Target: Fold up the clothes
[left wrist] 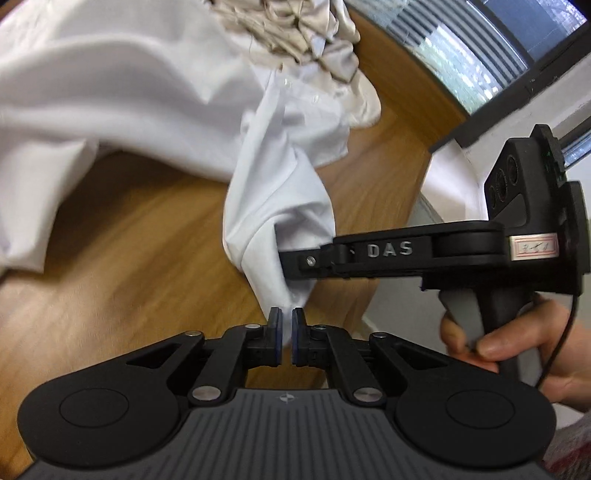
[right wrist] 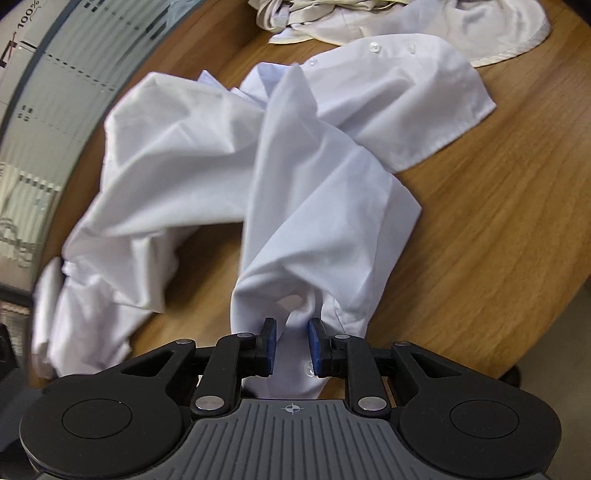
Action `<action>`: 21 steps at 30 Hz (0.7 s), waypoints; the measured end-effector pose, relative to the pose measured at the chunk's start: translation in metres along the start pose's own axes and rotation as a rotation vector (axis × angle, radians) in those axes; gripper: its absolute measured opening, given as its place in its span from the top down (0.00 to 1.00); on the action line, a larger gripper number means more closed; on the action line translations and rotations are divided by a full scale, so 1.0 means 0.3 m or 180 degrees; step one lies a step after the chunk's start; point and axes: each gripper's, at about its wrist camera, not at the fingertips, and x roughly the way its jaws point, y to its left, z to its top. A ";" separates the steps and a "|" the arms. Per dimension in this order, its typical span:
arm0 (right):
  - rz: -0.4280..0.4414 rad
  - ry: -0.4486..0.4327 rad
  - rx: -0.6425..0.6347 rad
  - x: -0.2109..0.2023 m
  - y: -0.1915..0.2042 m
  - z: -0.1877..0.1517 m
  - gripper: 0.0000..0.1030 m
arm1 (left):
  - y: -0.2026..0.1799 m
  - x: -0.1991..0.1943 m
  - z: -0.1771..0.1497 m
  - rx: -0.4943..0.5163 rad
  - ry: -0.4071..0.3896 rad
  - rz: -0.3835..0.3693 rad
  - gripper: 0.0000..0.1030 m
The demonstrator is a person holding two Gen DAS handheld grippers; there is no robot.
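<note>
Left wrist view, left gripper (left wrist: 287, 317): jaws pretty much together, pinching the bottom tip of the white shirt (left wrist: 280, 206), which hangs up and away from them in a twisted cone.
Left wrist view, shirt: most of it is spread over the far left part of the wooden bench (left wrist: 140, 236), kinda blurry there. A button strip shows near the top of the twisted bit.
Left wrist view, right gripper (left wrist: 286, 264): comes in sideways from the right with "DAS" on its arm, tips buried in the same fold of shirt just above the left jaws. Can't tell from here how far apart its jaws are.
Left wrist view, hand (left wrist: 498, 343): wrapped around the right gripper's handle, at the right edge.
Left wrist view, beige garment (left wrist: 295, 33): crumpled pile at the far end of the bench, touching the shirt.

Right wrist view, right gripper (right wrist: 291, 332): jaws partly apart but clamped on a bunched wad of shirt (right wrist: 317, 206); one button sits right by the right pad.
Right wrist view, shirt: rises from the jaws, then sprawls left and back over the bench (right wrist: 498, 229), one flap lying flat on the right.
Right wrist view, beige garment (right wrist: 424, 22): at the far edge, just behind the shirt.
</note>
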 end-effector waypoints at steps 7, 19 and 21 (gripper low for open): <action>-0.0396 -0.0522 -0.0219 0.015 0.072 -0.108 0.80 | 0.050 -0.112 0.098 0.0267 -0.0271 0.0073 0.62; -0.0709 -0.0848 -0.0362 -0.016 0.099 -0.173 0.91 | 0.071 0.115 0.341 0.0471 -0.0173 0.0152 0.56; -0.0718 -0.0881 -0.0360 -0.034 0.096 -0.188 0.92 | 0.063 0.149 0.361 0.0461 -0.0182 0.0125 0.58</action>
